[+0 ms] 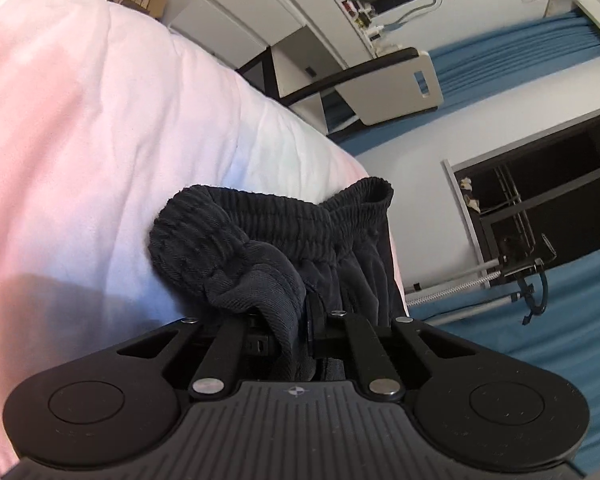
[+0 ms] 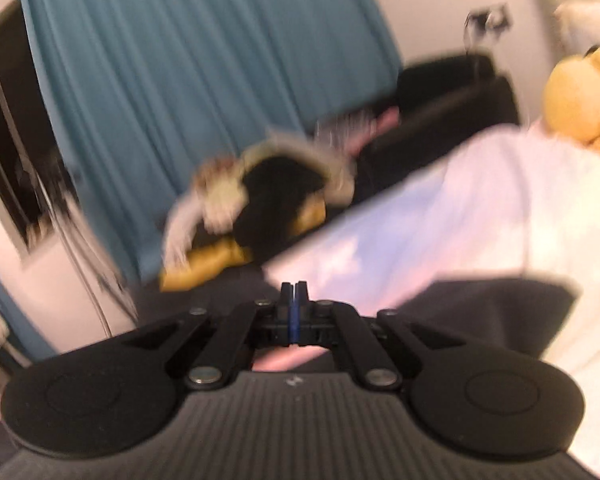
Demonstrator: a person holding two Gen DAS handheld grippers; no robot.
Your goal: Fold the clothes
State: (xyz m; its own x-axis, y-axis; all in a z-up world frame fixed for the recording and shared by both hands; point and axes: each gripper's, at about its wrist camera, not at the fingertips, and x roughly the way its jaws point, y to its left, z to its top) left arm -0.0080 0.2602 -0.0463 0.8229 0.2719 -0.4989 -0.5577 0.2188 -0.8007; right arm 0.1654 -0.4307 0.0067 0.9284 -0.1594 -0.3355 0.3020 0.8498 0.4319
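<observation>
In the left wrist view my left gripper (image 1: 296, 320) is shut on a dark navy pair of shorts (image 1: 284, 236), pinching a bunched fold near the ribbed elastic waistband. The shorts hang over the edge of a pale pink bed cover (image 1: 112, 120). In the right wrist view, which is motion-blurred, my right gripper (image 2: 294, 292) has its jaws closed together with nothing visible between the tips. Dark fabric (image 2: 480, 312) lies just beyond and right of it on the pink cover (image 2: 480, 208); whether it touches the gripper is unclear.
A yellow plush toy (image 2: 580, 96) sits at the bed's far right. A black and yellow jacket (image 2: 268, 204) lies by the teal curtain (image 2: 180, 80). A white desk and chair (image 1: 380, 80) and a black shelf (image 1: 540, 200) stand beyond the bed.
</observation>
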